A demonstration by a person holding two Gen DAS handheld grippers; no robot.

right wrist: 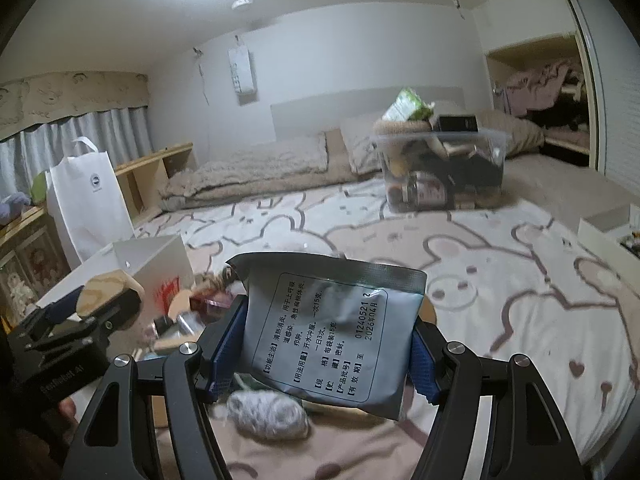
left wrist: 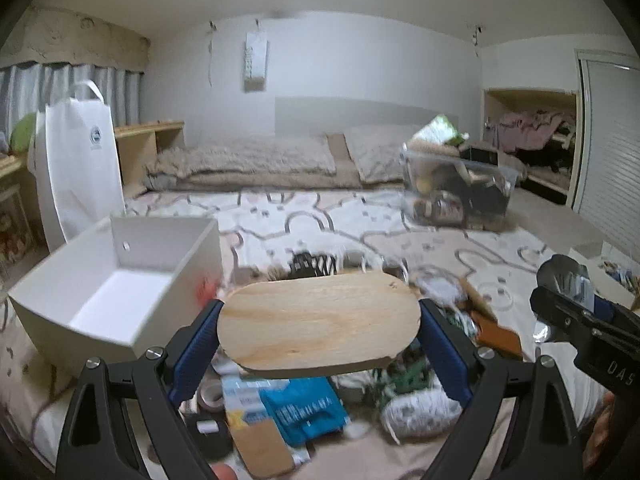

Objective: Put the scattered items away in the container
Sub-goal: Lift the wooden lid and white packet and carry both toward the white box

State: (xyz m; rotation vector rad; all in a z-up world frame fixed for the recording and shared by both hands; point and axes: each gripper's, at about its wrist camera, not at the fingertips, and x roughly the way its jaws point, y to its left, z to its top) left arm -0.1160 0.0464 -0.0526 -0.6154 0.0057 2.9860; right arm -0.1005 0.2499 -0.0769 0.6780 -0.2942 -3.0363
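Note:
My left gripper (left wrist: pixel 319 322) is shut on an oval wooden board (left wrist: pixel 316 316), held flat above the clutter. The board also shows at the left of the right wrist view as a wooden edge (right wrist: pixel 108 292). My right gripper (right wrist: pixel 326 344) is shut on a silver foil sachet (right wrist: pixel 332 332) printed with black text; that sachet appears in the left wrist view too (left wrist: pixel 568 280). An open white box (left wrist: pixel 116 284) stands to the left on the patterned blanket, seen again in the right wrist view (right wrist: pixel 150 258). Scattered items (left wrist: pixel 304 404) lie below both grippers: a blue packet, tape rolls, a grey woolly bundle (right wrist: pixel 268 416).
A white paper bag (left wrist: pixel 80 164) stands behind the white box. A clear plastic tub (right wrist: pixel 440 168) full of things sits far right on the bed. Folded beige bedding (left wrist: pixel 248 164) lies along the back wall. A white tray edge (right wrist: pixel 608 240) shows at the right.

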